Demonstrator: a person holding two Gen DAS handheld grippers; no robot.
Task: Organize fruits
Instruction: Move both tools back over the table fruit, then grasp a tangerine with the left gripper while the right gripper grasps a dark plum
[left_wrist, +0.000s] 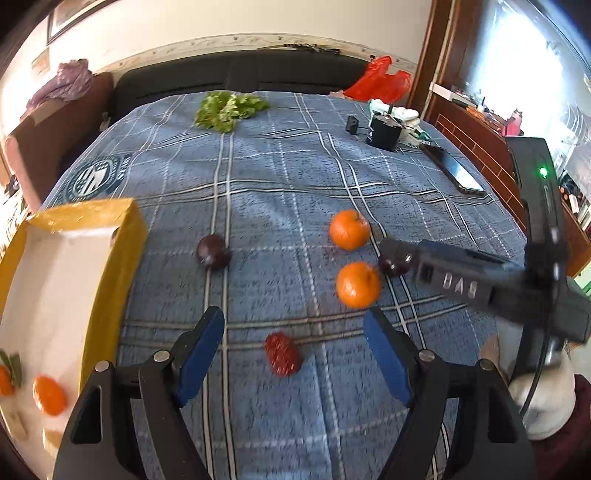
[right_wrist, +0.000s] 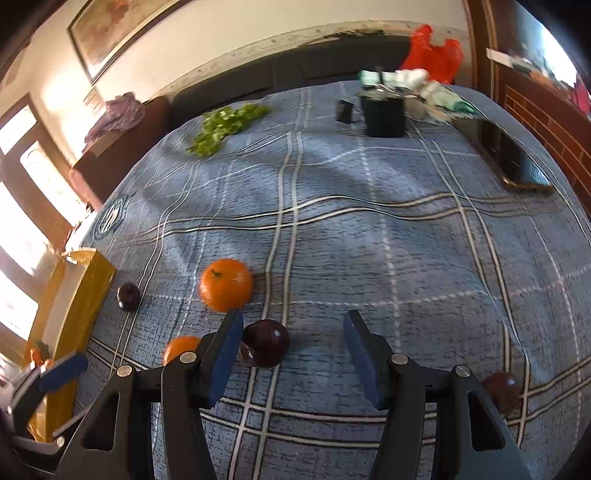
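Right gripper (right_wrist: 293, 354): fingers spread wide and empty, low over the table (right_wrist: 406, 258); a dark plum (right_wrist: 265, 342) sits between them, close against the left finger and well off the right one.
Left gripper (left_wrist: 294, 350): fingers also apart, holding nothing; a red strawberry-like fruit (left_wrist: 282, 353) lies on the cloth between them, blurred.
Box (left_wrist: 66, 280): yellow-sided, white inside, at the table's left edge; it already holds at least one orange (left_wrist: 49, 394) and something orange at its near corner.
Loose fruit: two oranges (left_wrist: 349, 229) (left_wrist: 358, 285) side by side near the right gripper, a second plum (left_wrist: 213, 252) nearer the box, and a third plum (right_wrist: 502, 392) off to the right.
Step in hand: likely the approach to a pick, each gripper lined up on its own fruit, neither yet closed.
Next move: the right gripper probably needs a small shift left to centre the plum, then closing gently; round fruit may roll on the soft cloth. After that, a carry across to the box.
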